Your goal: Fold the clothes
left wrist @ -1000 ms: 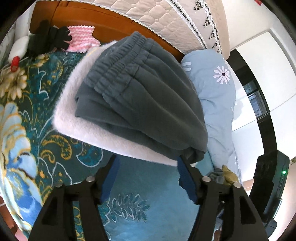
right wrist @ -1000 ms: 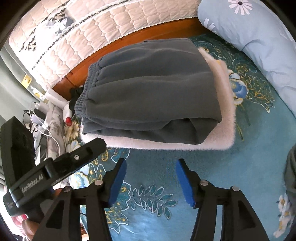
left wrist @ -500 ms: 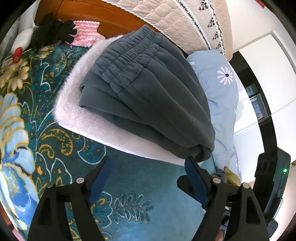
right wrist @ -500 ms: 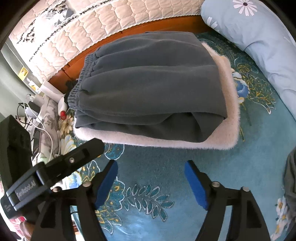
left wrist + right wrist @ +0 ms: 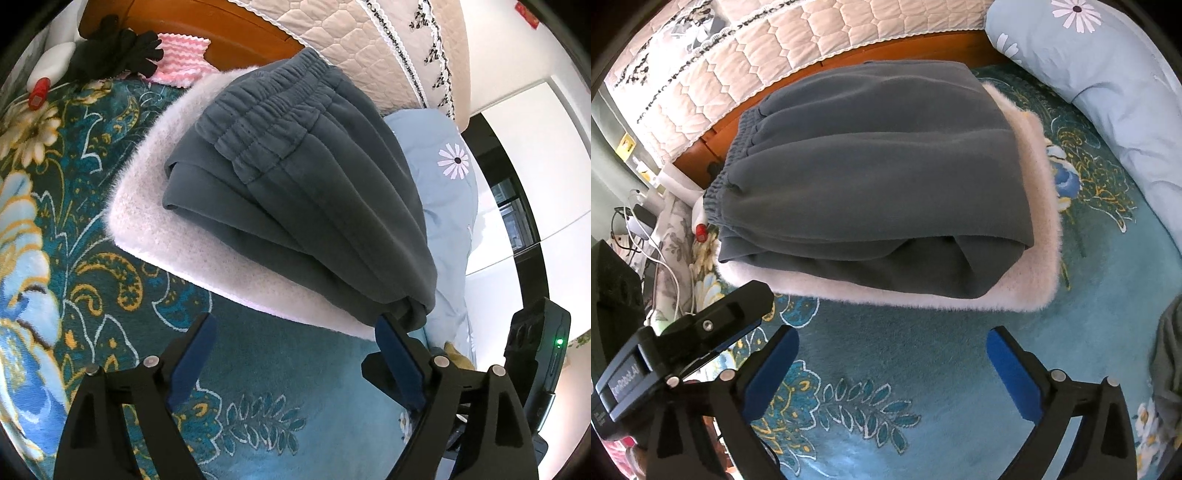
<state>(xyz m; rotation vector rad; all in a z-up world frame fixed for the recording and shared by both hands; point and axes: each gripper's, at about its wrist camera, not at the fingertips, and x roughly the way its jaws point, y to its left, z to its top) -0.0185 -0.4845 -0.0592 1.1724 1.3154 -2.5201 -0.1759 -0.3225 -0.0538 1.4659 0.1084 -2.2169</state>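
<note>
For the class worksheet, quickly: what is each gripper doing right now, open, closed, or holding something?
Left gripper: jaws opening, holding nothing; the folded grey trousers lie ahead of it.
Right gripper: jaws opening, holding nothing; only the blue bedspread shows between them.

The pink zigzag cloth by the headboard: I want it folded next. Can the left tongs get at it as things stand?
Probably not directly. The pink zigzag cloth lies beyond the folded grey trousers on the white fluffy garment, and a black glove overlaps its edge. The left tongs, jaws opening, would have to go over or around the stack.
</note>
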